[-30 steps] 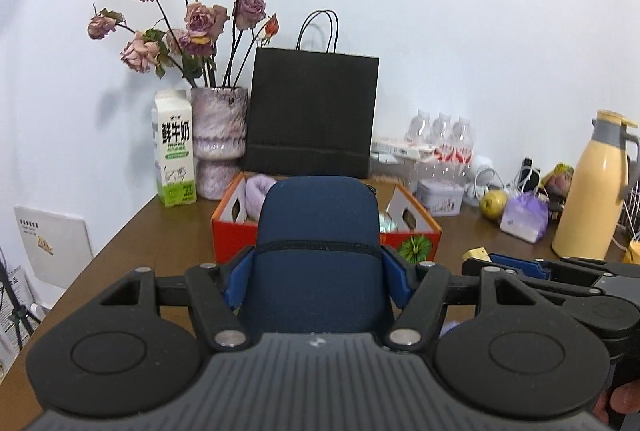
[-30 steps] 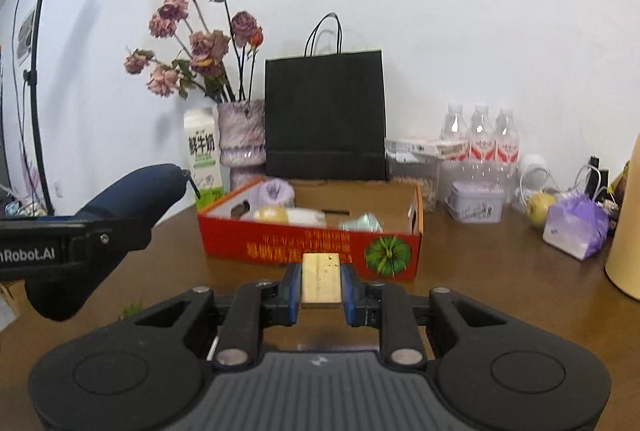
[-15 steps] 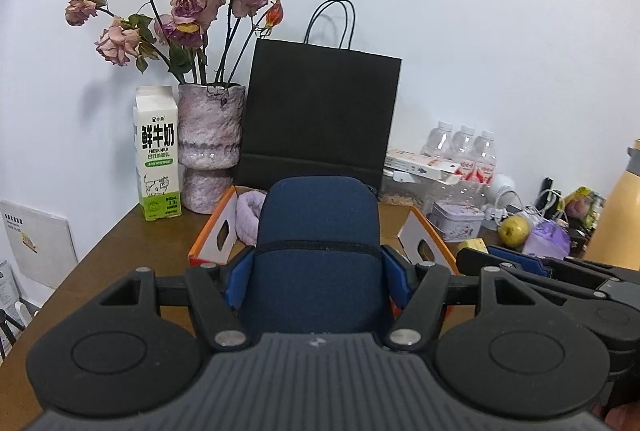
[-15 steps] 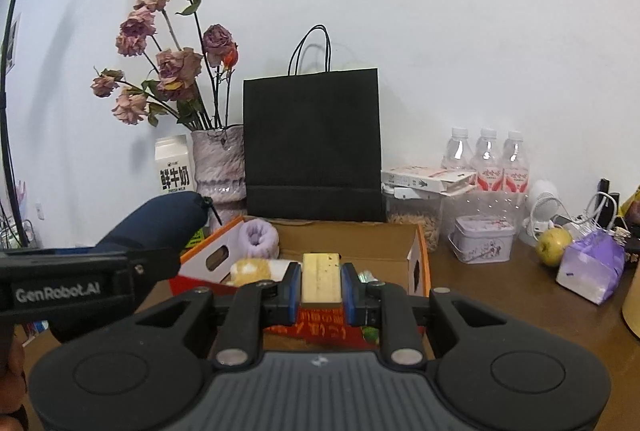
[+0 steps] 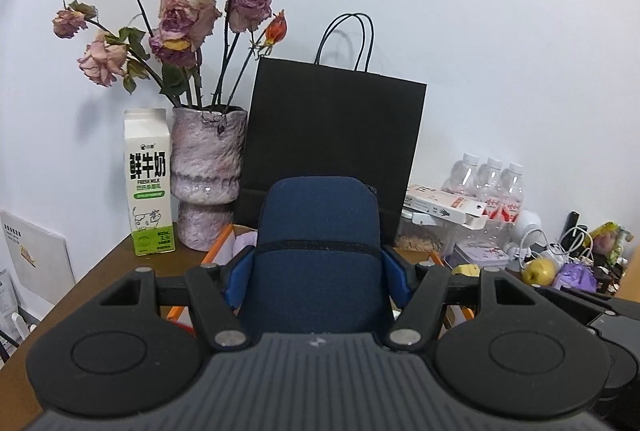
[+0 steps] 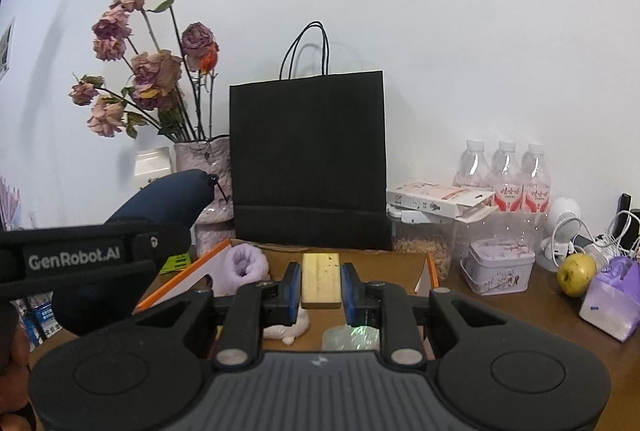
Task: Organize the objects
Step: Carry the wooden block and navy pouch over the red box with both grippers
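My left gripper is shut on a navy blue zippered pouch, which fills the middle of the left wrist view and hides most of the orange cardboard box behind it. In the right wrist view that same pouch and the left gripper show at the left. My right gripper is shut on a small yellow wooden block, held above the open orange box. Inside the box lie a rolled lilac cloth, a pale pink item and a shiny wrapped packet.
A black paper bag stands right behind the box, with a vase of dried roses and a milk carton to its left. To the right are water bottles, a lilac tin, an apple and a purple pack.
Both grippers have travelled forward over the table toward the box and the black bag, which now loom larger. The right gripper's block now hangs over the box interior. Both grips are unchanged.
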The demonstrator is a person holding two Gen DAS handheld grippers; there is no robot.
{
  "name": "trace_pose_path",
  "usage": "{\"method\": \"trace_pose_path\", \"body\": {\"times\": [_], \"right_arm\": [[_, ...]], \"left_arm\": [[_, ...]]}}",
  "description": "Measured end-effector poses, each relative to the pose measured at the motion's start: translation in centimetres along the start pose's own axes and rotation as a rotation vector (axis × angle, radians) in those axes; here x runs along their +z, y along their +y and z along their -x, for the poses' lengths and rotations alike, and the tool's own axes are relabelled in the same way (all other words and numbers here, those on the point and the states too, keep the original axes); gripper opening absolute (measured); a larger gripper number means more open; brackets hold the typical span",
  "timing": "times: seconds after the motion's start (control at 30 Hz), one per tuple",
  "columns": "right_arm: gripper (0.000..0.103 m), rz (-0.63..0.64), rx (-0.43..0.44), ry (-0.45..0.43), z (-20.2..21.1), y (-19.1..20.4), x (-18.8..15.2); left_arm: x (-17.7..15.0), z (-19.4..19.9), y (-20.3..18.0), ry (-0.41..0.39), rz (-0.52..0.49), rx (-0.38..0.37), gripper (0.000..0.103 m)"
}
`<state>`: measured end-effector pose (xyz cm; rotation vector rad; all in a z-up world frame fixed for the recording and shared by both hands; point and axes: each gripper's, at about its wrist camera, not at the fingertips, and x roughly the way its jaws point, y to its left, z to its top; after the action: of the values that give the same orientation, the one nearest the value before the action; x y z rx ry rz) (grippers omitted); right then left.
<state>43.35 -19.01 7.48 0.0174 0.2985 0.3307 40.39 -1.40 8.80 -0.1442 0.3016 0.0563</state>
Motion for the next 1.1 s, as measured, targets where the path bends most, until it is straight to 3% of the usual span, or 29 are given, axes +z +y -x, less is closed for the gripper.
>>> {"method": "trace_pose_path", "body": {"times": [0.47, 1.1], "right_arm": [[0.020, 0.000, 0.007, 0.044, -5.8, -1.7, 1.0], [0.020, 0.026, -0.031, 0.164, -12.8, -2.5, -1.3]], "left_arm": [[0.5, -6.4, -0.8, 0.026, -0.016, 0.031, 0.066], [-0.5, -12.8, -0.9, 0.126, -0.059, 0.067, 0.066]]}}
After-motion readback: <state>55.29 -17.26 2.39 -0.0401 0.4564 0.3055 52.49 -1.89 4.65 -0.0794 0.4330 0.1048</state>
